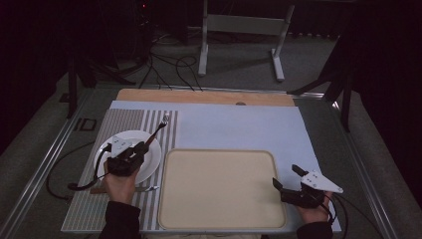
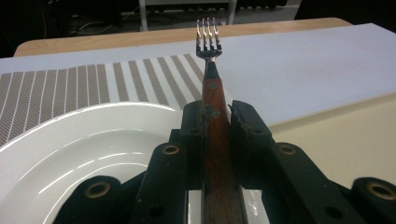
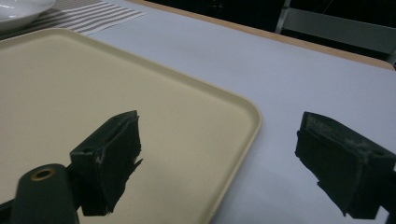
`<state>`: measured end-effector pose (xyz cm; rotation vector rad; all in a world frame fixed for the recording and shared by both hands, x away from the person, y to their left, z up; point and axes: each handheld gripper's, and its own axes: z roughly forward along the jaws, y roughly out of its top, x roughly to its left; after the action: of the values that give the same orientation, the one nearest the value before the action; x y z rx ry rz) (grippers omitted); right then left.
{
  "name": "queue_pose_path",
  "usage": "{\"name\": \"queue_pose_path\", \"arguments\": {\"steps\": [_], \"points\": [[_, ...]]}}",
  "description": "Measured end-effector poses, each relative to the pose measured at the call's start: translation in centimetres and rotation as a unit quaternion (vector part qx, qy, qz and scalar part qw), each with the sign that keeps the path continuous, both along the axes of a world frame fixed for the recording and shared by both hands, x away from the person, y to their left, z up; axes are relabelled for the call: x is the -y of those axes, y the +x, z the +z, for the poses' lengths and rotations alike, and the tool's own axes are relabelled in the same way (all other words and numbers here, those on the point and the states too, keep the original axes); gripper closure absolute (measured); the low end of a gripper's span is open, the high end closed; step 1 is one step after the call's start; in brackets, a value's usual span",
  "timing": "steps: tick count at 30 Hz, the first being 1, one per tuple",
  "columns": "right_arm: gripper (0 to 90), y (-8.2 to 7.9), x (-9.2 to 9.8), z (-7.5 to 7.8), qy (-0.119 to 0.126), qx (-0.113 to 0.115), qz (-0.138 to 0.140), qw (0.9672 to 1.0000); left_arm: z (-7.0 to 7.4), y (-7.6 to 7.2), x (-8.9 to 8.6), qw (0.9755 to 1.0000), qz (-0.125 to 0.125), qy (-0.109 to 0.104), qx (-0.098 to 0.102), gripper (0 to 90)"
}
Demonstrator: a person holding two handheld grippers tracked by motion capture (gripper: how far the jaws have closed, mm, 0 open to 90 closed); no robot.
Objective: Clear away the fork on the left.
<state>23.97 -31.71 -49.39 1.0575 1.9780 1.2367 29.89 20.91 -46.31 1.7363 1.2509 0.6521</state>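
Here: L gripper [image 2: 217, 122] pinched fork [image 2: 208, 44] over plate [image 2: 70, 149], table's left edge | R gripper [image 3: 217, 161] jaws spread, tray's [image 3: 233, 135] right edge.

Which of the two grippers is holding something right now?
The left gripper, over the round white plate: its fingers clamp the wooden-handled metal fork. The right gripper hangs open beside the beige tray.

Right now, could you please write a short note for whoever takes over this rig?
Left gripper: shut on the wooden-handled fork, held over the white plate, tines pointing away.
Right gripper: open, empty, at the right edge of the beige tray.
Done: fork gripped.
Left: probably setting the fork down, maybe on the tray, which has nothing on it; a utensil lies beside the plate.
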Motion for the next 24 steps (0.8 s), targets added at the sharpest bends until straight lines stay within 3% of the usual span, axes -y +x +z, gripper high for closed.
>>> {"name": "queue_pose_path", "arguments": {"steps": [11,15,24], "points": [[13.7,0.0,-0.1,0.0,0.000,0.000,0.001,1.0000,0.2,-1.6,0.7,0.9999,0.003,-0.015,0.002,76.9],[13.6,0.1,-0.1,0.0,-0.001,-0.001,0.002,1.0000,0.3,-2.2,1.3,1.0000,0.006,-0.005,0.006,76.9],[13.7,0.0,0.0,0.0,0.000,0.000,0.001,1.0000,-0.4,-3.1,2.3,0.9999,0.005,-0.011,0.002,76.9]]}}
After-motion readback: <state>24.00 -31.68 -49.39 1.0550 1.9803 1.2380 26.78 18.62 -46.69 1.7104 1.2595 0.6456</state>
